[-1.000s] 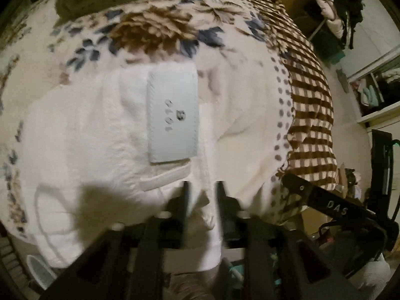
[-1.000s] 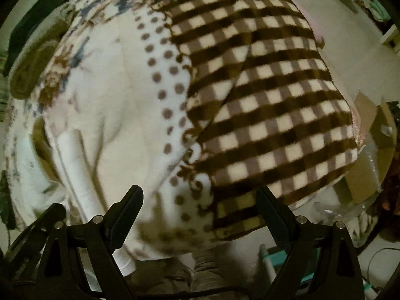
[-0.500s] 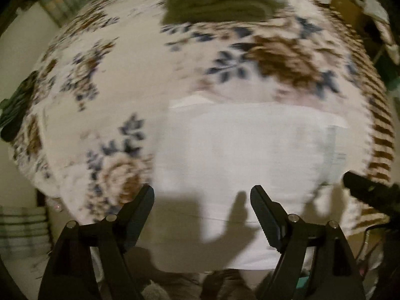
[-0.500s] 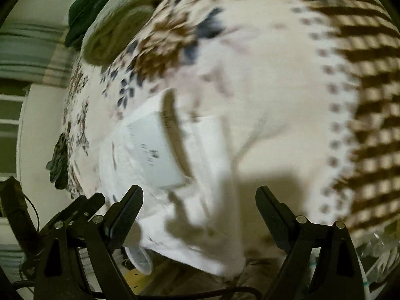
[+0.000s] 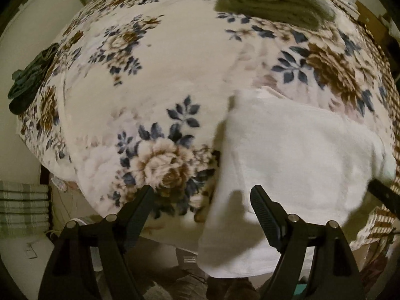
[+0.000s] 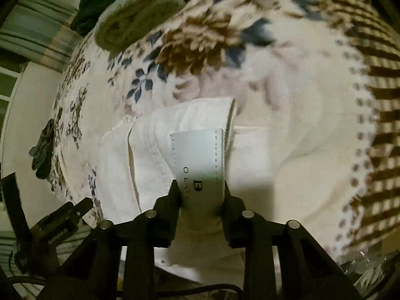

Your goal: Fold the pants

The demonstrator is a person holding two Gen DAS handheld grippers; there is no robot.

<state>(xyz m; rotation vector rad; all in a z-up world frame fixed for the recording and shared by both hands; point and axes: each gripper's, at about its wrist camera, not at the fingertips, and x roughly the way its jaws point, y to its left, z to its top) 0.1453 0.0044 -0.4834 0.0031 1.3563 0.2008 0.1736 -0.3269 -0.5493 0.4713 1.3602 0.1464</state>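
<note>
Left wrist view: the left tongs (image 5: 201, 201) hang wide open and empty above the bed (image 5: 155, 57), at the left edge of the white pants (image 5: 295, 155).

Right wrist view: the right tongs (image 6: 200, 191) pinch the waistband patch (image 6: 200, 160), seemingly mid-fold; next, probably carry it across.

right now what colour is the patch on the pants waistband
The patch is pale grey-white with dark lettering, on white pants. Clearest in the right wrist view.
</note>
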